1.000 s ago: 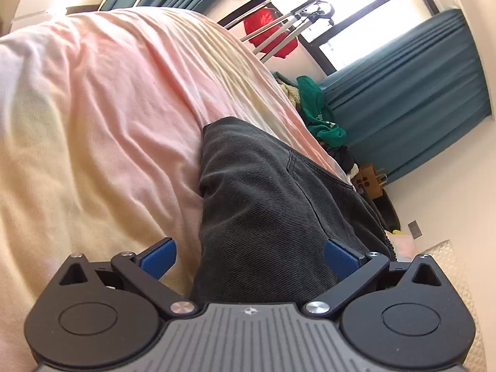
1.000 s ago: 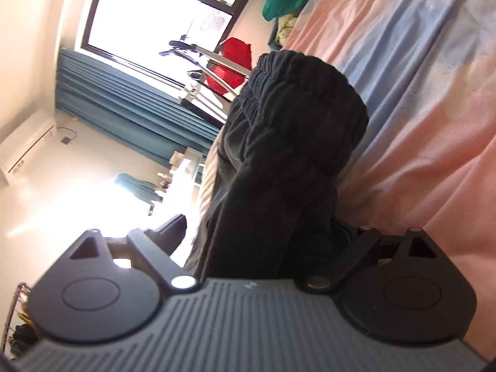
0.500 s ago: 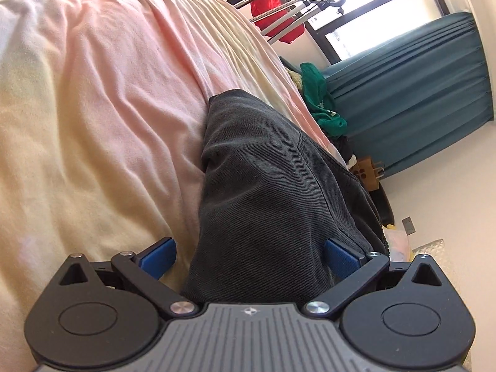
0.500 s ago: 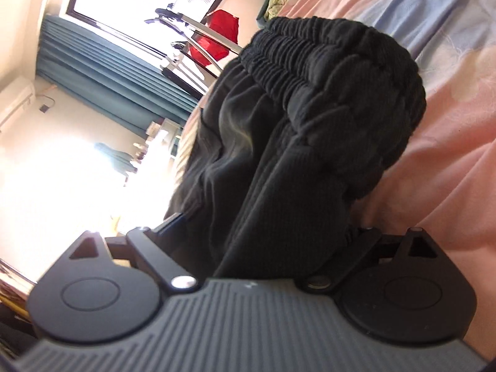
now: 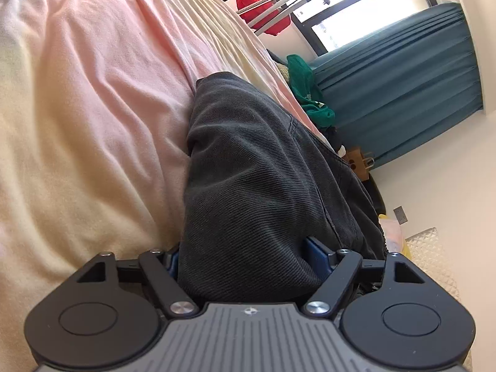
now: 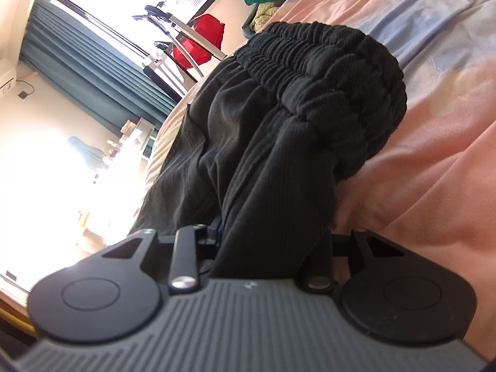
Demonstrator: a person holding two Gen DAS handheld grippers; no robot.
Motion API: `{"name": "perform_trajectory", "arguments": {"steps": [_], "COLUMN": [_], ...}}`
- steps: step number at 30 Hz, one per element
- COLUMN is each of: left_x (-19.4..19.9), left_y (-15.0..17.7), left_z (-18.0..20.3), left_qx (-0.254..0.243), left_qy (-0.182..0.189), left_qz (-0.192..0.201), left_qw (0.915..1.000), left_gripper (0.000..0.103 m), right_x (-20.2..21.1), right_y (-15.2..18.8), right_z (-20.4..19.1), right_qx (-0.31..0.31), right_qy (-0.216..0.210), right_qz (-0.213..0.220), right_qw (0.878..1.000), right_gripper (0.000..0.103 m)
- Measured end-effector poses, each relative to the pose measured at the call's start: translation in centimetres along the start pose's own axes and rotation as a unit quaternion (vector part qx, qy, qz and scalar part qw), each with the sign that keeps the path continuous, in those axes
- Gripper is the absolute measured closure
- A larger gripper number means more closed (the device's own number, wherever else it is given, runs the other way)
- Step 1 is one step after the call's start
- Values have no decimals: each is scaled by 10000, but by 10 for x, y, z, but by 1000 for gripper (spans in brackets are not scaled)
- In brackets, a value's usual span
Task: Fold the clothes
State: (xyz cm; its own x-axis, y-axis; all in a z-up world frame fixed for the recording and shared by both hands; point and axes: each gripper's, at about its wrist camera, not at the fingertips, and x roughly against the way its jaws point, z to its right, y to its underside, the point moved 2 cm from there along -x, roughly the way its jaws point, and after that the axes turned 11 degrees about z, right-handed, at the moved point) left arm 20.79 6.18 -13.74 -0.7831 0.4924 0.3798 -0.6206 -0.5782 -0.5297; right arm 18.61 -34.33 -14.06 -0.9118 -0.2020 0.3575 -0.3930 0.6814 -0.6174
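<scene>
While both grippers hold it, the dark trousers [image 5: 254, 167] lie on the bed [image 5: 93, 124]. Left gripper [image 5: 245, 248]: fingers closed on the trouser cloth. Right gripper [image 6: 272, 238]: fingers pinched on cloth below the elastic waistband [image 6: 325, 74]. Judged step: a fold with both ends gripped. The next move calls for carrying both ends together, level and taut.

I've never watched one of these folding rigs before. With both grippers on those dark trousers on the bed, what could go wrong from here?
1. The left gripper is closing on a thick bunch of the dark trousers; a layer might slip out when lifted.
2. The right gripper holds cloth below the bunched elastic waistband, so the fold may come out uneven.
3. The soft, wrinkled bedspread could get pinched or dragged along.
</scene>
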Motion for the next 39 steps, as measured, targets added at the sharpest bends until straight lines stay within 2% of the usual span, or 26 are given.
{"name": "perform_trajectory", "arguments": {"steps": [5,7,11,15,23,26,30,34,39], "left_x": [15,23,39,33,19,-19,-84,-160,-264], "left_y": [1,0,-1,-6,-14,-12,0,23,57], "left_z": [5,12,21,50,111,154,219,285,345], "left_qx": [64,39,96,71,15,-50,-165,-428,-724], "left_qy": [220,351,556,804,1300,1481,1761,2067,2097], "left_qz": [280,414,545,531,491,346,205,106,-206], "left_qw": [9993,9985,9969,9953,9903,9884,9840,9774,9749], "left_gripper": [59,64,67,69,69,69,69,69,69], "right_x": [15,19,30,48,82,96,111,104,93], "right_y": [-5,-7,-11,-23,-84,-120,-173,-199,-229], "right_z": [-29,-38,-55,-71,-71,-53,-13,47,125], "right_qx": [402,439,525,690,436,193,-236,-475,-756], "right_qy": [-269,-385,-529,-682,-793,-710,-642,-326,97], "right_qz": [365,470,676,1015,1777,2142,2723,2999,3294], "right_qw": [9982,9972,9949,9901,9799,9740,9598,9522,9411], "right_gripper": [71,72,73,74,74,74,74,74,74]}}
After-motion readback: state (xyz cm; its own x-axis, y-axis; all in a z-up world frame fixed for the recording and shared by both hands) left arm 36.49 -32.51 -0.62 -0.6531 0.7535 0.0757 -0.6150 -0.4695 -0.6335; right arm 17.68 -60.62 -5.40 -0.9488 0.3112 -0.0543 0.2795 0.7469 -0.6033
